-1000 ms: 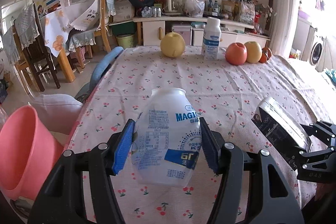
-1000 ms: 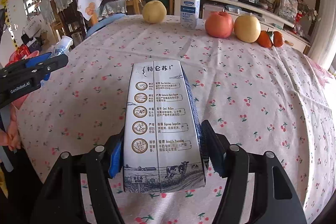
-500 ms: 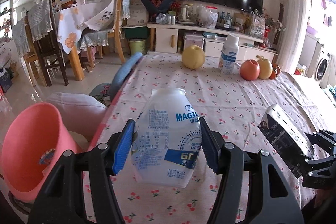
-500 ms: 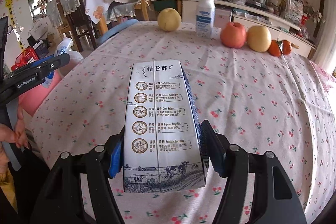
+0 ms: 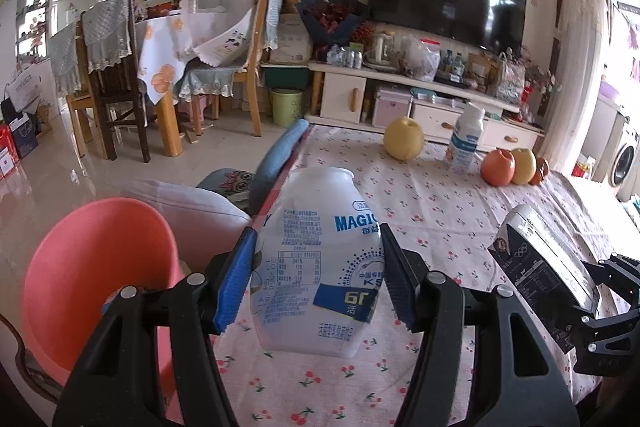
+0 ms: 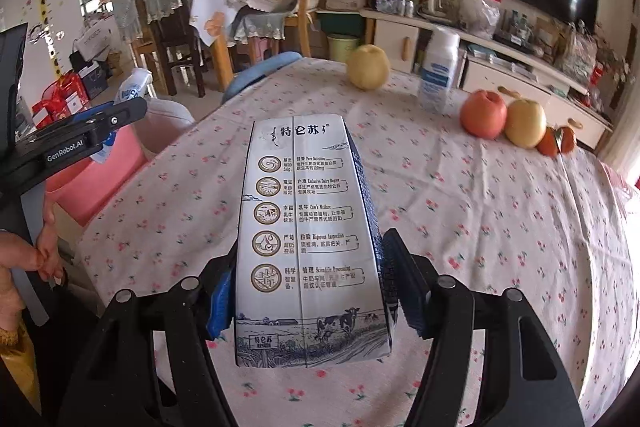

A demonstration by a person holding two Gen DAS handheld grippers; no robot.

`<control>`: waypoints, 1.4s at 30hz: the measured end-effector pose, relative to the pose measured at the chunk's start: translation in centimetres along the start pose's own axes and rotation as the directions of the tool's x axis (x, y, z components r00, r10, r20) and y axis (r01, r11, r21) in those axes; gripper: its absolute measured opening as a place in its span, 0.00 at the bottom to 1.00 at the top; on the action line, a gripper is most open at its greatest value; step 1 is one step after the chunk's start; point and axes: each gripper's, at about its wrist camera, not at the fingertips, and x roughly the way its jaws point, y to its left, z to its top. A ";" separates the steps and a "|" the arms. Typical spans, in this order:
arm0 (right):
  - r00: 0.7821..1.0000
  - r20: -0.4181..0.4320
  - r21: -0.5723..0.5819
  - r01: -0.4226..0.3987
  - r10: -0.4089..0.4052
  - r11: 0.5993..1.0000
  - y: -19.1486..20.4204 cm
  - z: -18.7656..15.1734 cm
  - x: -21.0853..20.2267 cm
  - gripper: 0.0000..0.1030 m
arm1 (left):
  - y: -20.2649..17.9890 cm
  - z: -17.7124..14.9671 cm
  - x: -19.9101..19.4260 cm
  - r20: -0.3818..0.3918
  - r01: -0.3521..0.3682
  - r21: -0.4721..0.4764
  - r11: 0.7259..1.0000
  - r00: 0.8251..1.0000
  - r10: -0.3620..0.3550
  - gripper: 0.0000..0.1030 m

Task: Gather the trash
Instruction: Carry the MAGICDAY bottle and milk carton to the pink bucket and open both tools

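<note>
My left gripper (image 5: 314, 277) is shut on an empty white yogurt bottle (image 5: 320, 267) with blue print, held above the table's left edge. A pink trash bin (image 5: 96, 275) stands on the floor just left of and below it, open mouth facing me. My right gripper (image 6: 310, 287) is shut on a grey-white milk carton (image 6: 308, 239), held over the cherry-print tablecloth (image 6: 460, 211). The carton also shows in the left wrist view (image 5: 548, 263), and the left gripper with its bottle (image 6: 132, 87) shows in the right wrist view, above the pink bin (image 6: 100, 171).
At the table's far end stand a yellow pear (image 5: 404, 139), a white bottle (image 5: 464, 141), a red apple (image 5: 498, 167), a yellow apple (image 5: 524, 165) and small oranges (image 6: 558, 141). A blue chair back (image 5: 280, 155) and a white cushion (image 5: 188, 207) sit at the table's left side.
Both grippers have drawn back and to the left with their loads. The pink bin now shows larger and closer under the left gripper, and more of the floor is in view.
</note>
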 end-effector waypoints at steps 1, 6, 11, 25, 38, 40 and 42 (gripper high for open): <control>1.000 0.006 -0.010 -0.004 0.005 1.000 0.6 0.4 -0.1 0.64 | 0.4 0.1 -0.1 0.005 -0.004 -0.009 1.000 1.000 0.004 0.60; 0.999 0.023 -0.055 -0.030 0.031 0.998 3.3 1.9 0.1 0.64 | 2.2 0.3 -0.7 0.024 -0.024 -0.051 0.998 0.999 0.025 0.60; 0.998 0.029 -0.103 -0.058 0.061 0.993 6.0 3.0 0.6 0.64 | 4.7 0.5 -1.3 0.040 -0.046 -0.109 0.993 0.998 0.050 0.60; 0.984 0.017 -0.208 -0.167 0.175 0.964 14.2 6.2 2.6 0.64 | 12.3 0.5 -2.1 0.051 -0.140 -0.289 0.947 0.986 0.161 0.60; 0.967 -0.016 -0.308 -0.245 0.253 0.919 21.6 8.7 5.4 0.64 | 18.4 0.0 -2.0 0.021 -0.200 -0.431 0.880 0.972 0.232 0.60; 0.965 -0.022 -0.323 -0.255 0.262 0.911 22.6 8.9 5.9 0.64 | 19.3 -0.3 -2.0 0.012 -0.211 -0.454 0.866 0.970 0.242 0.60; 0.962 -0.028 -0.335 -0.264 0.271 0.904 23.7 9.3 6.3 0.64 | 20.1 -0.6 -2.0 0.006 -0.216 -0.474 0.853 0.969 0.248 0.60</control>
